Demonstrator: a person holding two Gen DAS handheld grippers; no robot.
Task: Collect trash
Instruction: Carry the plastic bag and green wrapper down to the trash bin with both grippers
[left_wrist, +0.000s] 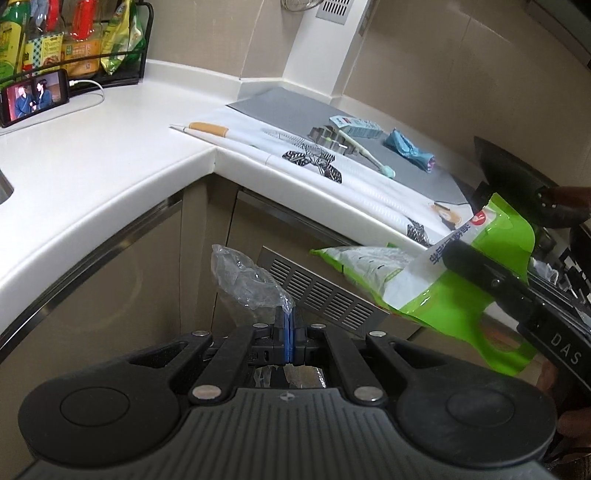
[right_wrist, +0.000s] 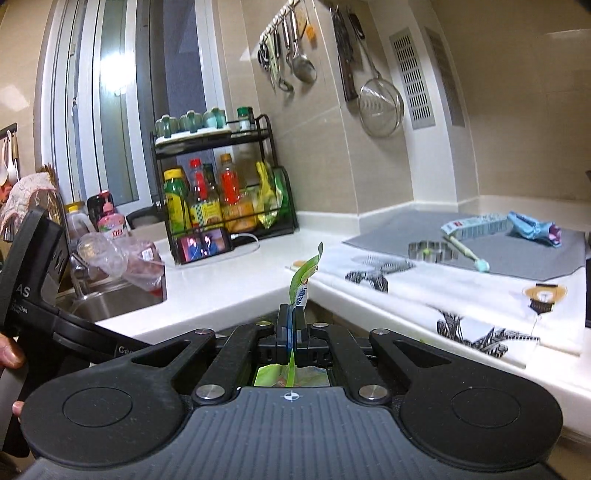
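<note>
My left gripper (left_wrist: 289, 321) is shut on a crumpled clear plastic wrapper (left_wrist: 245, 282), held below the counter edge in front of the cabinet doors. My right gripper (right_wrist: 293, 314) is shut on a green and white snack bag (right_wrist: 303, 277); in the left wrist view that bag (left_wrist: 417, 284) hangs wide at the right, clamped by the right gripper (left_wrist: 465, 264). On the grey mat (left_wrist: 295, 110) lie a crumpled blue wrapper (left_wrist: 408, 149), a small pale blue carton (left_wrist: 356, 125) and a toothbrush (left_wrist: 365, 153).
A white counter (left_wrist: 110, 155) bends round a corner. A phone (left_wrist: 35, 96) playing video leans by a black rack of bottles (right_wrist: 221, 192). A sink (right_wrist: 114, 299) holds clear plastic containers. A patterned white cloth (right_wrist: 461, 295) and a metal cookie cutter (right_wrist: 430, 250) lie by the mat.
</note>
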